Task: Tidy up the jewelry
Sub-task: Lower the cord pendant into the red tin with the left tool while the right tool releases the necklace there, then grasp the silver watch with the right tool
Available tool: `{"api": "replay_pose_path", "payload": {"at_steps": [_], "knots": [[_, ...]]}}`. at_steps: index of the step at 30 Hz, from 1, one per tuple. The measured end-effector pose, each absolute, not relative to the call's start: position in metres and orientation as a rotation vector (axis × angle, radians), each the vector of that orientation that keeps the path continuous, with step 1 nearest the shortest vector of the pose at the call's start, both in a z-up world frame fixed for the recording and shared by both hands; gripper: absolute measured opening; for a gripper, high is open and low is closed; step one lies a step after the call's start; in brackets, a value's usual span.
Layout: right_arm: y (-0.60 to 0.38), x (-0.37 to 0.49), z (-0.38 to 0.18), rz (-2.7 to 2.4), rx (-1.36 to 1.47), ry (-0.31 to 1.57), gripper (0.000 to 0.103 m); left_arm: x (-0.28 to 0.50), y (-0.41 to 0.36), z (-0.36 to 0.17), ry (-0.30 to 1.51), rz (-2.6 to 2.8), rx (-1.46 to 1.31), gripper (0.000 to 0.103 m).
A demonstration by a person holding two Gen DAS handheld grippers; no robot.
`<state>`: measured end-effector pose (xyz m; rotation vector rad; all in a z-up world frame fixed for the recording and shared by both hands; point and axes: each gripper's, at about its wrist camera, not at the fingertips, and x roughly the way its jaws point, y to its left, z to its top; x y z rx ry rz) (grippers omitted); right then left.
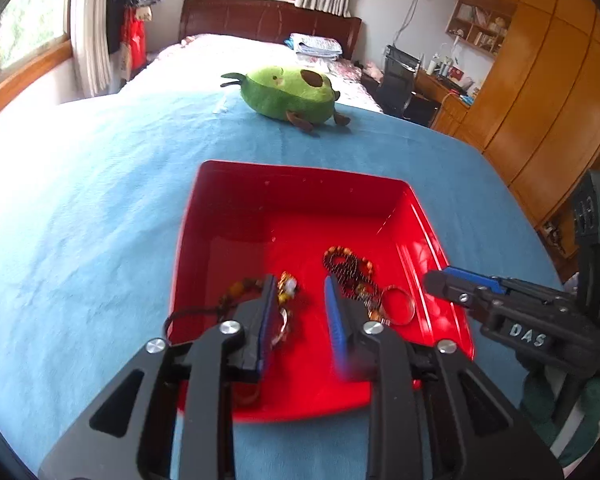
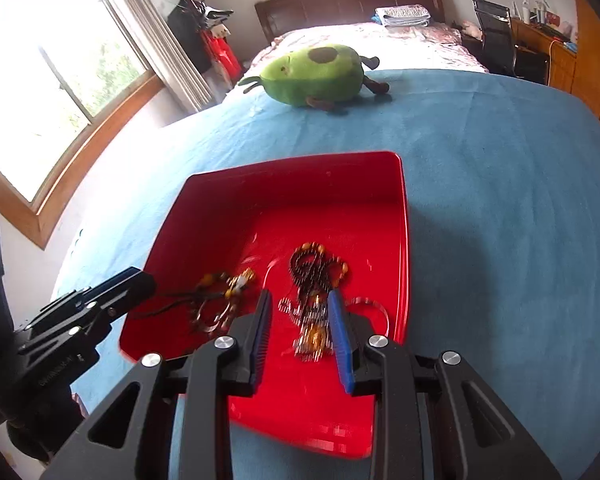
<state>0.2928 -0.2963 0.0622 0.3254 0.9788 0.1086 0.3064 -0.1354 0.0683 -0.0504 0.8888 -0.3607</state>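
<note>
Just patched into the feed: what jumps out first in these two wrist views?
The glossy red square plastic tray on the blue bedspread dominates both views, with tangled beaded bracelets and a silver ring lying in its near half. Beyond it lies a green avocado plush toy. Both grippers, left and right, hover over the jewelry.

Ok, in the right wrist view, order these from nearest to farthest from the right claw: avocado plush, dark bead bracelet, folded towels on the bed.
1. Dark bead bracelet, in the red tray, just ahead of the right claw.
2. Avocado plush, on the blue blanket beyond the tray.
3. Folded towels, by the headboard.
</note>
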Motion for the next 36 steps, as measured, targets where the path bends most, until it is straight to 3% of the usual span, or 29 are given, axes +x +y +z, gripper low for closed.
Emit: {"api": "replay_pose_path", "payload": {"at_steps": [2,21,30,36], "knots": [[-0.295,0.276,0.065,0.105,0.319,0.976,0.029,0.287,-0.134,0.07,0.874,-0.336,-0.02,0.034],[-0.248,0.139,0.047,0.172,0.264,1.005,0.029,0.137,-0.09,0.064,0.831,-0.309,0.026,0.04],[-0.215,0.091,0.021,0.226,0.238,1.081,0.029,0.108,-0.064,0.031,0.92,-0.315,-0.024,0.066],[-0.196,0.083,0.003,0.255,0.243,1.135,0.029,0.097,-0.046,0.006,0.979,-0.302,-0.06,0.069]]}}
